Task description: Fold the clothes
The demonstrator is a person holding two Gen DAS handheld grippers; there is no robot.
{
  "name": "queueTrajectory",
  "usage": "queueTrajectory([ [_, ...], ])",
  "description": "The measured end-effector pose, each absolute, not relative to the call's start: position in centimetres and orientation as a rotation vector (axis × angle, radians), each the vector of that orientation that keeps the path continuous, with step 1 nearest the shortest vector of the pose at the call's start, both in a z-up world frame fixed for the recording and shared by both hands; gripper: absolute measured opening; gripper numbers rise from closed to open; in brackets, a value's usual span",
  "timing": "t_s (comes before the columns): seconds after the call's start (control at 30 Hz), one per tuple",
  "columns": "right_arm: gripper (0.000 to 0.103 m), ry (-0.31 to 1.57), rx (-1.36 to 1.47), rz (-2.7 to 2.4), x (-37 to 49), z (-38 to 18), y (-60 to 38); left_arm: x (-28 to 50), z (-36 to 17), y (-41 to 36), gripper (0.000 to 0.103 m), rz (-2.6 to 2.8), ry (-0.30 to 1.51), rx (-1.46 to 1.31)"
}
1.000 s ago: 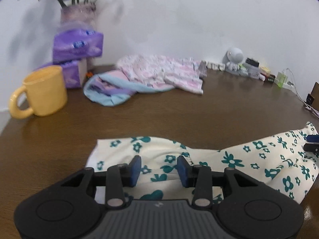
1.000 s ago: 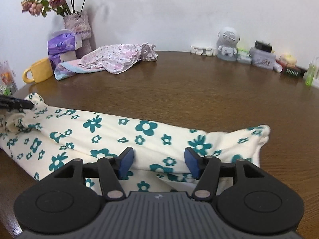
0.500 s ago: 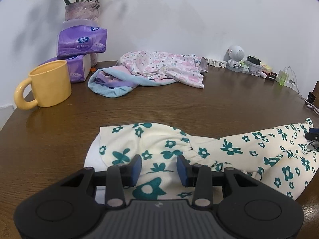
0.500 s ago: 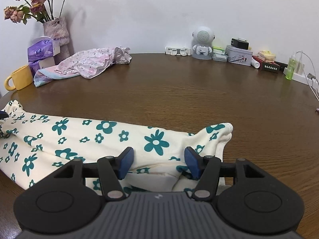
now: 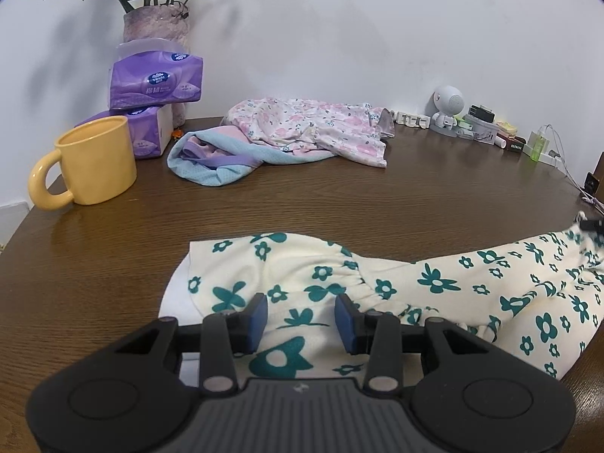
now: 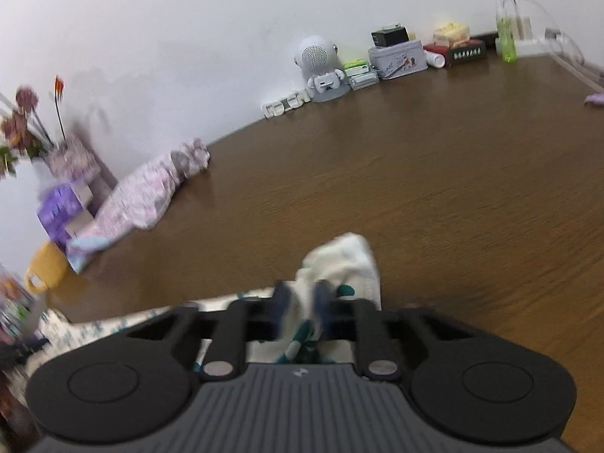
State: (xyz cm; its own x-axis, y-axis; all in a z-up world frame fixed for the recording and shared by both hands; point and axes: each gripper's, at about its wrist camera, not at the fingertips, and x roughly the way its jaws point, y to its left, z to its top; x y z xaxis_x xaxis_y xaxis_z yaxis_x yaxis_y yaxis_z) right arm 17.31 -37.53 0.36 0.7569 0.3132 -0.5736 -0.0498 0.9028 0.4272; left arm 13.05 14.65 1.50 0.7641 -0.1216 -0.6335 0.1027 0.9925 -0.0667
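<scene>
While the right gripper [image 6: 302,300] is closing on a thin bunch of the floral garment [image 5: 434,287] and the left gripper [image 5: 300,319] merely straddles it unclamped, the cloth may slip and skew the fold.

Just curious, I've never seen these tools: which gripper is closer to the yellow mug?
Left. The left gripper sits over the floral garment, the yellow mug just ahead-left. The right gripper, closing on the garment's other end, sees it far off.

Right gripper pinching in!
The right gripper [image 6: 302,304] has rolled and slid sideways, its jaws closing from wide apart onto the floral garment's [image 6: 339,260] end, bunched toward twelve o'clock.
</scene>
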Motion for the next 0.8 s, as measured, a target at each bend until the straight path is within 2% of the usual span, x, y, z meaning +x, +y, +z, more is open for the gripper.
queueTrajectory([
  [0.13,0.008,0.640,0.437,0.210,17.7,0.7,-37.7,13.0,1.5,14.6,0.038,-0.122,0.688,-0.024],
  [0.37,0.009,0.664,0.475,0.180,18.5,-1.6,-38.1,12.8,1.5,14.5,0.038,-0.122,0.684,-0.017],
  [0.47,0.017,0.666,0.421,0.164,17.9,-1.0,-37.8,12.8,1.5,14.5,0.038,-0.122,0.682,-0.014],
  [0.5,0.026,0.659,0.410,0.158,17.5,-0.8,-37.8,12.8,1.5,14.5,0.039,-0.121,0.682,-0.012],
  [0.53,0.029,0.651,0.403,0.152,17.0,-0.6,-37.8,12.8,1.4,14.4,0.039,-0.121,0.681,-0.010],
  [0.8,0.029,0.527,0.294,0.215,13.9,2.1,-35.6,12.8,1.4,14.1,0.040,-0.113,0.677,0.010],
])
